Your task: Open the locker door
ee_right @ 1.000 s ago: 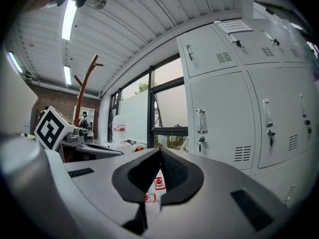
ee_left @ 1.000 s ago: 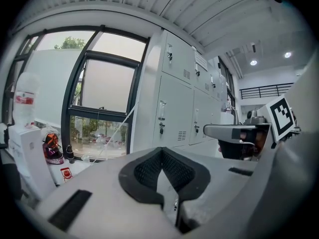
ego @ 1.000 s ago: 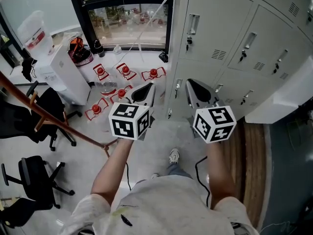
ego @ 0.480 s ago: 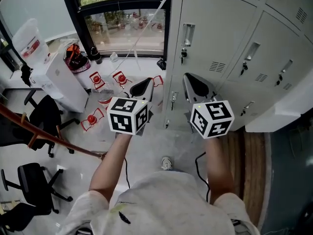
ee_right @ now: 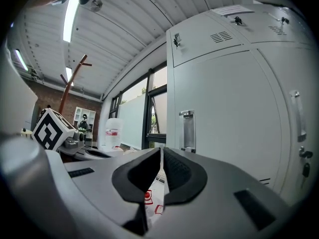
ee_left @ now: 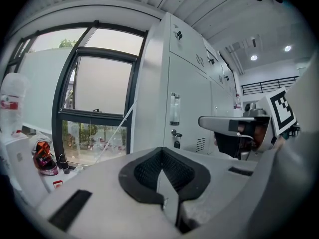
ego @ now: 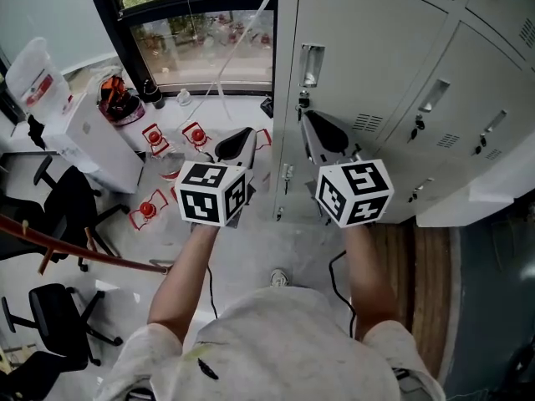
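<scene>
Right claw (ego: 309, 122) pressing jaws together, pinching nothing, hovering just short of locker door (ego: 376, 48). Door handle (ego: 311, 65) sitting at claw's 12 o'clock, not touching. Left claw (ego: 248, 134) hovering at 9 o'clock, also pressed together, empty. Door sitting closed.

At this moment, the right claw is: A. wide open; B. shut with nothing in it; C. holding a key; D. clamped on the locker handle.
B: in the right gripper view the right claw has its jaws together and empty, with the locker handle beyond it, untouched.
</scene>
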The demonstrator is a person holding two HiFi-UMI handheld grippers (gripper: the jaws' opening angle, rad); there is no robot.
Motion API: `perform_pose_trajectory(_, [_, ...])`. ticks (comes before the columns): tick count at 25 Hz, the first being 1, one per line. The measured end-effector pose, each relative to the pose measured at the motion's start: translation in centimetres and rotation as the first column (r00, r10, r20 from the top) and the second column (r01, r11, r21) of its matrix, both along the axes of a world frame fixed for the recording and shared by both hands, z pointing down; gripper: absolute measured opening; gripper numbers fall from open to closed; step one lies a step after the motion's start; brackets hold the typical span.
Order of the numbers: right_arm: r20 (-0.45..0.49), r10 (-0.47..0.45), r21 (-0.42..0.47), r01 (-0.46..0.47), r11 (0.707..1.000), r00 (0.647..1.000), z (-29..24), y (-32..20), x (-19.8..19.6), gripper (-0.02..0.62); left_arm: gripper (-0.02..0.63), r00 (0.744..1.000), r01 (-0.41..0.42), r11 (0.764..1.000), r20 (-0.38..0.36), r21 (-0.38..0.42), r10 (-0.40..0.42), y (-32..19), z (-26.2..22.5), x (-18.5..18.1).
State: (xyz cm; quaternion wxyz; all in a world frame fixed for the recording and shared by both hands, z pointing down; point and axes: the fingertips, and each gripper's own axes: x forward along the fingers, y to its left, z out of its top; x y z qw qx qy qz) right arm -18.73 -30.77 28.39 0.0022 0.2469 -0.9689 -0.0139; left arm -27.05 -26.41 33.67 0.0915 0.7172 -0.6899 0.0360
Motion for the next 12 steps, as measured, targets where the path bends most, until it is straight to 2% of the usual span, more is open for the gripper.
perform_pose_trajectory(12, [0.015, 0.013, 0.017, -0.013, 1.0, 1.0, -0.8, -4.1, -2.1, -0.002, 0.006, 1.0, 0.001, 1.0, 0.012, 0.002, -0.001, -3.8, -0.2, -1.6])
